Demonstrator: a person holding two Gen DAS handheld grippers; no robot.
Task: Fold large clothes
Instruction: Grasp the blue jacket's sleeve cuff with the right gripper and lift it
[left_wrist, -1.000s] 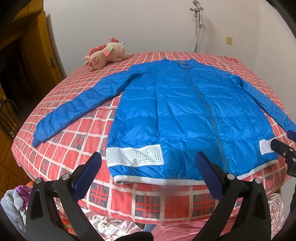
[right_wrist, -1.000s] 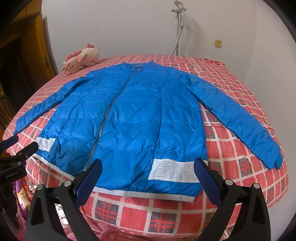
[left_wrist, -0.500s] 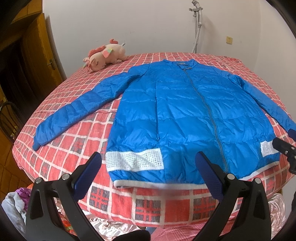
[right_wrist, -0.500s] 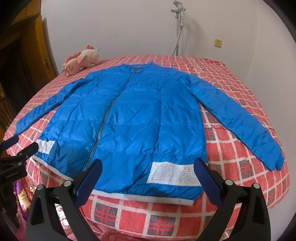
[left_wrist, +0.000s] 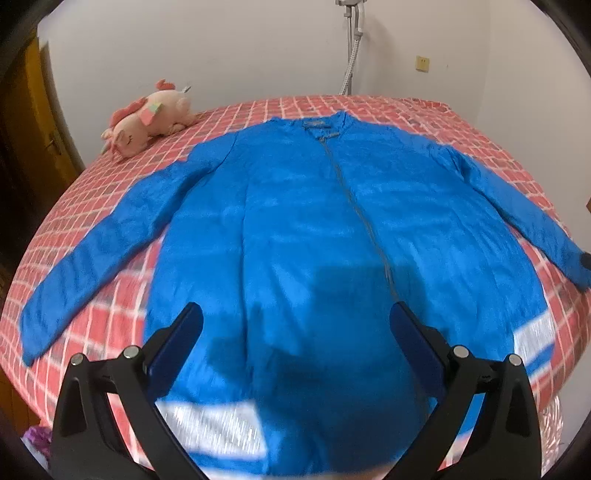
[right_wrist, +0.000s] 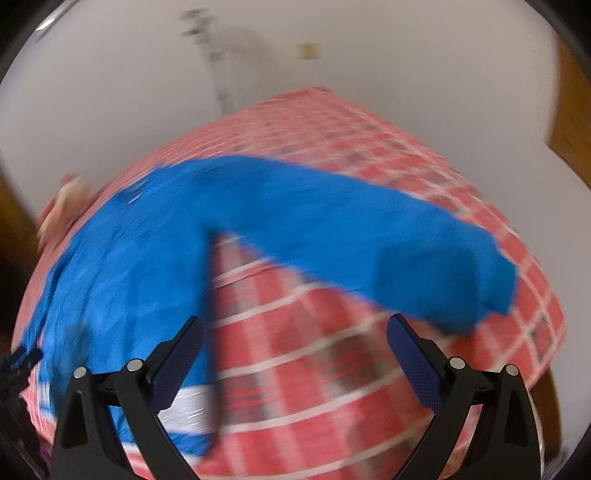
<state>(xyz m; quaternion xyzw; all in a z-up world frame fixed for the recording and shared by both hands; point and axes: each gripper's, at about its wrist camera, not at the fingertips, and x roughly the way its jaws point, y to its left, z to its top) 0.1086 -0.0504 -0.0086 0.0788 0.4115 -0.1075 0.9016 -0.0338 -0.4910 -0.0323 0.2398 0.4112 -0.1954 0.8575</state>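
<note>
The blue quilted zip-up jacket (left_wrist: 314, 266) lies flat across the red-checked bed (left_wrist: 122, 295), sleeves spread for folding; left tool (left_wrist: 295, 328) and right tool (right_wrist: 295, 332) hover wide, empty.

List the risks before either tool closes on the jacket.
1. The right tool hangs open over bare checked bedspread, between the blue puffer jacket body and its sleeve; closing here would likely pinch bedding.
2. The right view is heavily blurred, so aim at the cuff may be off.
3. The left tool is open over the smooth body panel, where a grip may slip.
</note>
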